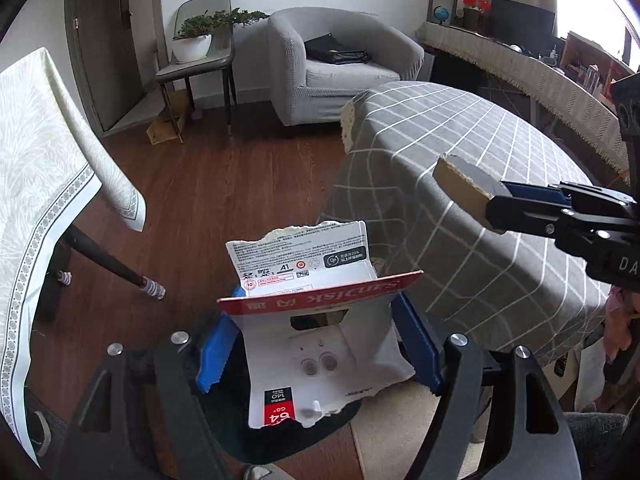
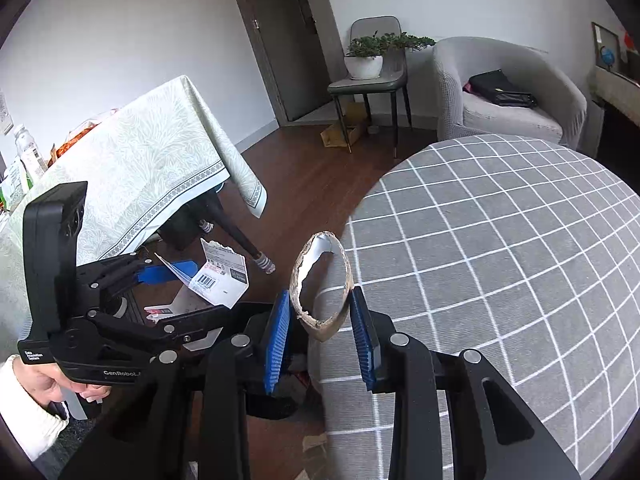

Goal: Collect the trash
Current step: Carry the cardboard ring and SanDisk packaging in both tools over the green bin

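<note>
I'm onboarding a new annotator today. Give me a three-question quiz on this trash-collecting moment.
1. True or false: the left gripper holds torn SanDisk card packaging.
2. What does the right gripper clamp? A) a bottle B) a curled scrap of torn cardboard C) nothing
3. What lies on the grey armchair?

Key:
1. True
2. B
3. A black bag

Daylit room: grey armchair [image 1: 344, 68] at twelve o'clock, wood floor [image 1: 224, 184] centre, checked table [image 1: 472, 184] at three.
</note>
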`<state>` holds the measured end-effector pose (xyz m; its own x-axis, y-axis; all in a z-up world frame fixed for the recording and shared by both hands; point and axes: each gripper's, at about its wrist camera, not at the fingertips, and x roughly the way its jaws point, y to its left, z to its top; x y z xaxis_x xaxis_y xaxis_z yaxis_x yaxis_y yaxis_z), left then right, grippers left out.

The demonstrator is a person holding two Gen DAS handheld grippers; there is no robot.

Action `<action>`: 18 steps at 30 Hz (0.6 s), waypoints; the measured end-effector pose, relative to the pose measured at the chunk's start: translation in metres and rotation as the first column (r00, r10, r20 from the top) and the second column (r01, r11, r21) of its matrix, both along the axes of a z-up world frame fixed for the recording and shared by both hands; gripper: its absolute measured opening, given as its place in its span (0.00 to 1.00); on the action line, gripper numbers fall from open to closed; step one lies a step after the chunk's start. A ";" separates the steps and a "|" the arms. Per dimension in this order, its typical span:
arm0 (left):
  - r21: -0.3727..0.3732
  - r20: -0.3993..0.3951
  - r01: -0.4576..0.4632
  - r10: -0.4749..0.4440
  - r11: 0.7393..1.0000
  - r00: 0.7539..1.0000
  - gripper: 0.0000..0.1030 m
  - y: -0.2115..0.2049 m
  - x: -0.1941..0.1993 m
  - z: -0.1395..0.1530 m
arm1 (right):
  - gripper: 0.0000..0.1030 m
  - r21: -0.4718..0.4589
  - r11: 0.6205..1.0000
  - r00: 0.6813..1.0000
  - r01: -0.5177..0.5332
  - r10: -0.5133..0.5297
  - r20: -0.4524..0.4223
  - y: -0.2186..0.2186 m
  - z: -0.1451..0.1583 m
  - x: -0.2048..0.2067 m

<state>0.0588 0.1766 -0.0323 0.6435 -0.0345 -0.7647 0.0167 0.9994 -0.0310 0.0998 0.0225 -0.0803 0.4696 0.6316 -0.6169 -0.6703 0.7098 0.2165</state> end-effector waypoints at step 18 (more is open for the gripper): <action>0.027 -0.199 -0.092 0.096 0.995 0.975 0.75 0.073 -0.027 -0.085 | 0.30 -0.078 0.991 0.993 -0.113 0.110 -0.033 0.096 -0.036 -0.025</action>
